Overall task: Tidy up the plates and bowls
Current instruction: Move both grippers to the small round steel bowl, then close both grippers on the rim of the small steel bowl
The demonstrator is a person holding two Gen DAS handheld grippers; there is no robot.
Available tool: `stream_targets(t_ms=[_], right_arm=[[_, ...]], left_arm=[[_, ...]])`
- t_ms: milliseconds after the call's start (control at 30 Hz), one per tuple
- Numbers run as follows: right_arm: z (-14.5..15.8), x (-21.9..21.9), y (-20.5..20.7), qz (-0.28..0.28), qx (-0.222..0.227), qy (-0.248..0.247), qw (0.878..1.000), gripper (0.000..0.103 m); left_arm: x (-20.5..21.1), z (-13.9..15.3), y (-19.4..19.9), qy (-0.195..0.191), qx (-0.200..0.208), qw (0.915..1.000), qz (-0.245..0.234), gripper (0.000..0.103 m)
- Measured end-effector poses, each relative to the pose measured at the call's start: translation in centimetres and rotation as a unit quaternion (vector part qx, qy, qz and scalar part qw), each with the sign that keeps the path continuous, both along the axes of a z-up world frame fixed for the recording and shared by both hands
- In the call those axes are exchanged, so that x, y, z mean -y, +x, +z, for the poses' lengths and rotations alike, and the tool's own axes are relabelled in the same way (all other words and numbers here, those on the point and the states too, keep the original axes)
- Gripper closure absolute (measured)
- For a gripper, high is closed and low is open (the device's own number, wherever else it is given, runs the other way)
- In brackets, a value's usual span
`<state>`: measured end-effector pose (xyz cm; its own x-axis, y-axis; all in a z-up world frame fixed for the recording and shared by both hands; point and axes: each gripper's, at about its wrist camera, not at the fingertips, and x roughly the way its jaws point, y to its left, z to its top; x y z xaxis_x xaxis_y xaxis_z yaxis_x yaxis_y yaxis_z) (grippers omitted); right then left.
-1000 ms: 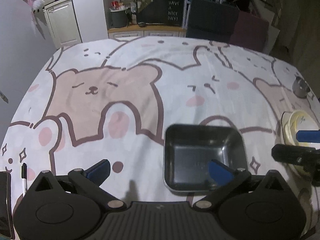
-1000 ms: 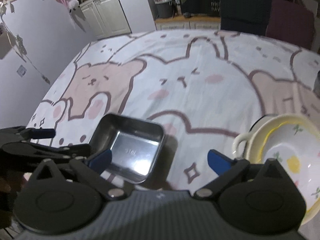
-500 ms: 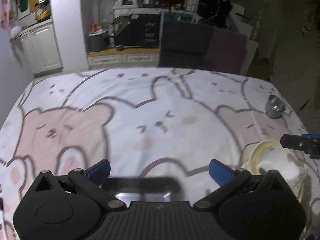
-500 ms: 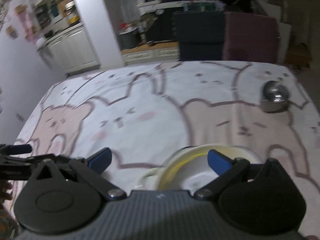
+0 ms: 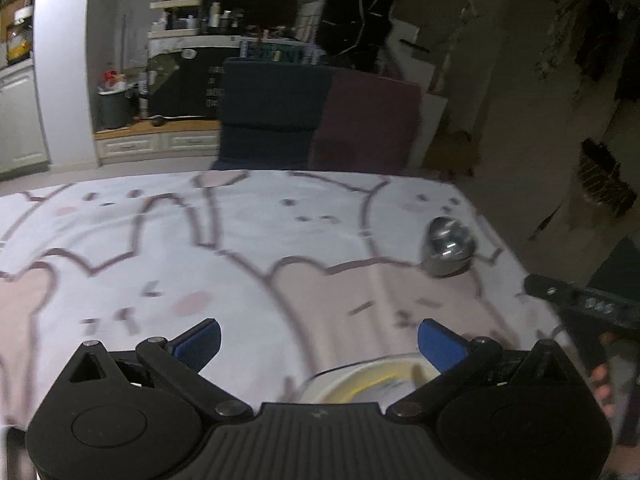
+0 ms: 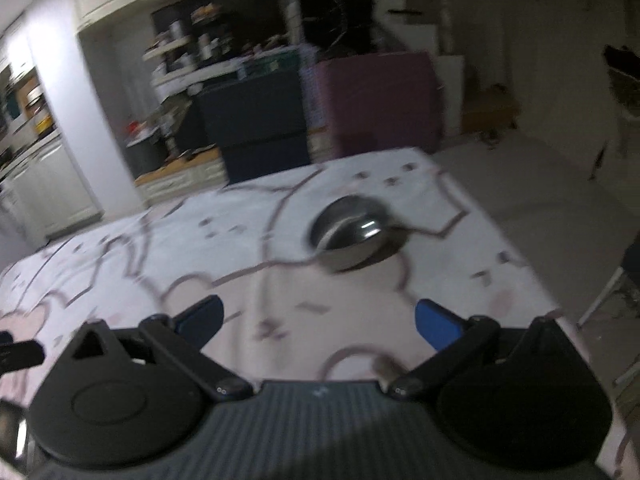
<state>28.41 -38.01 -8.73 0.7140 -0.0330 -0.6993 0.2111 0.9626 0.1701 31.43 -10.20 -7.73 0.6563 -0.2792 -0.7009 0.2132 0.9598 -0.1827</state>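
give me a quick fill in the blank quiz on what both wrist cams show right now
1. The round shiny bowl on the cartoon-animal tablecloth is made of ____.
2. The fingers of the right hand-held gripper are spread ____.
3. Just below the left hand-held gripper sits a cream bowl with a ____ inner ring.
4. The pads on both grippers' fingertips are coloured ____.

Missing words: metal; open; yellow; blue
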Motion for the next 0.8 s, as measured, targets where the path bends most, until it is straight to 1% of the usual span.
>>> stream_targets(t_ms=[67,167,267,367,400,467,533,567,600,633,667,700,733,800], right_arm=[[-0.7,2.3,0.5,-0.013,0.011,0.000,1.000,0.000],[-2.2,5.0,2.0,-0.025,0.021,-0.004,0.999,0.000],[-3.4,7.3,3.8,-0.028,0.027,-0.008,0.999,0.000],[-4.6,8.8,6.4,-0.033,0.017,-0.004,0.999,0.001],[-4.9,9.2,7.3,-0.027,0.018,0.004,0.999,0.001],[-5.7,10.1,9.1,-0.019,0.022,0.017,0.999,0.005],[-6.2,10.6,10.8,-0.016,0.019,0.025,0.999,0.018],[-6.5,10.8,11.7,-0.013,0.017,0.030,0.999,0.022],[-6.9,11.1,12.7,-0.008,0.017,0.037,0.999,0.031],[-7.2,11.5,13.3,-0.003,0.016,0.047,0.999,0.041],[-7.6,11.7,14.0,-0.002,0.015,0.057,0.998,0.045],[-7.9,12.0,14.4,-0.003,0.015,0.065,0.998,0.052],[-8.3,12.4,15.0,-0.006,0.015,0.070,0.997,0.056],[-8.9,12.6,15.7,-0.008,0.015,0.077,0.997,0.057]], left_arm=[[2.1,-0.3,0.8,-0.017,0.002,0.9998,-0.004,0.000],[5.2,-0.9,2.5,-0.030,0.000,0.9995,-0.012,0.000],[7.7,-1.8,4.5,-0.022,-0.005,0.9997,-0.012,0.000],[10.0,-2.8,7.0,-0.015,-0.011,0.9998,0.002,0.000],[10.5,-3.1,7.7,-0.017,-0.014,0.9997,0.008,0.000],[11.5,-3.9,9.4,-0.031,-0.026,0.9990,0.019,0.000],[12.3,-4.7,10.7,-0.047,-0.037,0.9978,0.028,0.000],[12.9,-5.2,11.5,-0.054,-0.043,0.9971,0.033,0.000],[13.4,-5.7,12.1,-0.057,-0.047,0.9967,0.034,0.000],[14.0,-6.1,12.7,-0.056,-0.051,0.9966,0.034,0.000],[14.7,-6.7,13.3,-0.052,-0.055,0.9966,0.034,0.001],[15.2,-7.1,13.8,-0.046,-0.059,0.9966,0.034,0.002],[15.7,-7.5,14.3,-0.041,-0.061,0.9967,0.034,0.002],[16.6,-8.4,15.2,-0.031,-0.067,0.9966,0.037,0.005]])
